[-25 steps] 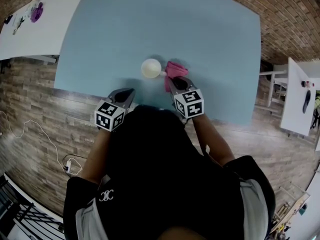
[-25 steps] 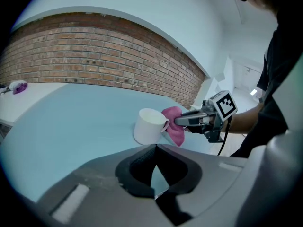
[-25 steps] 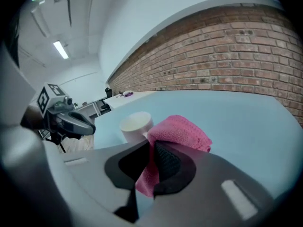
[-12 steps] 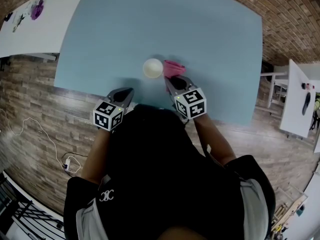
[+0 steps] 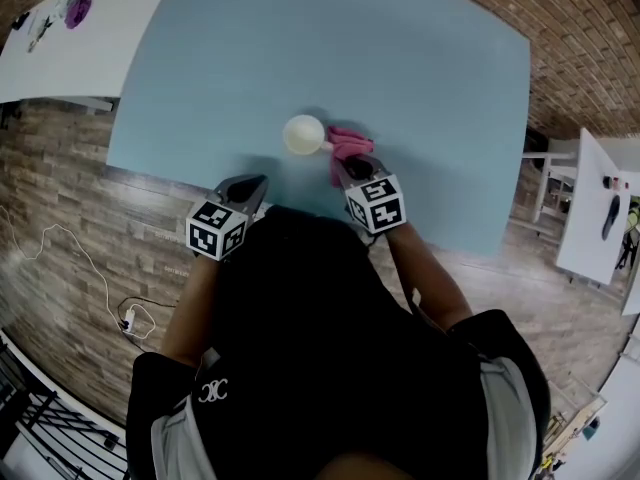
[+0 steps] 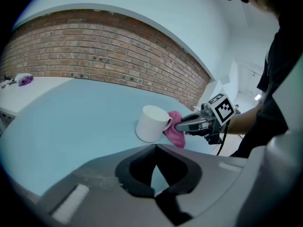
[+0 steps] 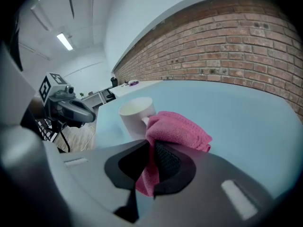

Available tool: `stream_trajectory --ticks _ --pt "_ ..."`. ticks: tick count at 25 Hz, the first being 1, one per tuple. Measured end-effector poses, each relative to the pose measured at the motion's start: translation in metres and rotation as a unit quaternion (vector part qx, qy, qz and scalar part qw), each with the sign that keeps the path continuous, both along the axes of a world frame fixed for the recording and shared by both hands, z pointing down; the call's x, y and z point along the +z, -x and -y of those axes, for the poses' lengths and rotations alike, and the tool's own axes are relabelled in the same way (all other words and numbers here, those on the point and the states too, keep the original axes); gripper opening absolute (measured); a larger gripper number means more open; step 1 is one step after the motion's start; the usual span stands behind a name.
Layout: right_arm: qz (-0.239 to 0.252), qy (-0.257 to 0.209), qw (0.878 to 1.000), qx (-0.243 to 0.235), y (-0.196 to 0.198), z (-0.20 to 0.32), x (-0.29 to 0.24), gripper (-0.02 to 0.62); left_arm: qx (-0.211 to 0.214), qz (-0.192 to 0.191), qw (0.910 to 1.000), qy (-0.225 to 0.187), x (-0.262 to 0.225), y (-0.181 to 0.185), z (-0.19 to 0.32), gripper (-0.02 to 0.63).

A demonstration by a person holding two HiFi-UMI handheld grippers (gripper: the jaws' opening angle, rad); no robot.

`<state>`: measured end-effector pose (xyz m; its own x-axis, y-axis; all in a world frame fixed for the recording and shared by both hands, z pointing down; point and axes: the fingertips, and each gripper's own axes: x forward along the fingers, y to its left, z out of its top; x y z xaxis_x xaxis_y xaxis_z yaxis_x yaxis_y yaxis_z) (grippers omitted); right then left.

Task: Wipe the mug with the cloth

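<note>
A white mug [image 5: 303,135] [image 6: 151,123] [image 7: 136,115] stands upright on the light blue table [image 5: 330,48], its handle toward the right. A pink cloth [image 5: 346,146] [image 7: 177,131] [image 6: 175,129] is bunched just right of the mug, against its handle side. My right gripper [image 5: 345,167] [image 7: 150,171] is shut on the cloth, a fold hanging down between its jaws. My left gripper [image 5: 252,190] [image 6: 155,174] sits shut near the table's front edge, left of and short of the mug, holding nothing.
A white table [image 5: 70,38] with small purple items stands at the far left, another white table [image 5: 592,208] at the right. Wooden floor runs below the blue table's front edge [image 5: 200,180]. A brick wall [image 6: 118,56] lies beyond the table.
The right gripper with the cloth has stayed by the mug's handle, shifting only slightly. The mug and left gripper have barely moved.
</note>
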<state>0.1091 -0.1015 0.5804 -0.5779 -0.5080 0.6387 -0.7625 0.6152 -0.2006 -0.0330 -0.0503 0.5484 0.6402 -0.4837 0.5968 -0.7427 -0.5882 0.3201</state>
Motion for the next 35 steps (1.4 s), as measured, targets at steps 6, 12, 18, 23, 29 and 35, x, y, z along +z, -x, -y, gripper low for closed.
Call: stream_trajectory --ticks 6,12,18,23,29,35 --pt "0.012 0.034 0.999 0.009 -0.016 0.014 0.008 0.037 -0.009 0.002 1.0000 0.001 -0.001 -0.001 0.001 0.005" --pt "0.106 0.041 0.989 -0.099 -0.016 0.029 -0.029 0.037 -0.019 0.005 0.9998 0.002 0.000 -0.001 -0.002 0.005" --pt "0.026 0.035 0.947 -0.319 -0.003 0.026 -0.027 0.035 -0.039 0.005 0.9992 0.007 0.000 0.003 -0.006 0.005" --pt "0.016 0.050 0.925 -0.375 0.012 0.037 -0.032 0.035 -0.055 0.007 0.9984 0.013 0.001 0.010 -0.010 0.005" --pt "0.049 0.067 0.923 -0.375 0.032 0.055 -0.035 0.035 -0.071 0.001 0.9973 0.018 -0.001 0.014 -0.009 0.005" --pt "0.142 0.048 0.936 -0.320 0.058 0.086 -0.060 0.035 -0.071 0.005 0.9973 0.019 -0.001 0.014 -0.009 0.005"
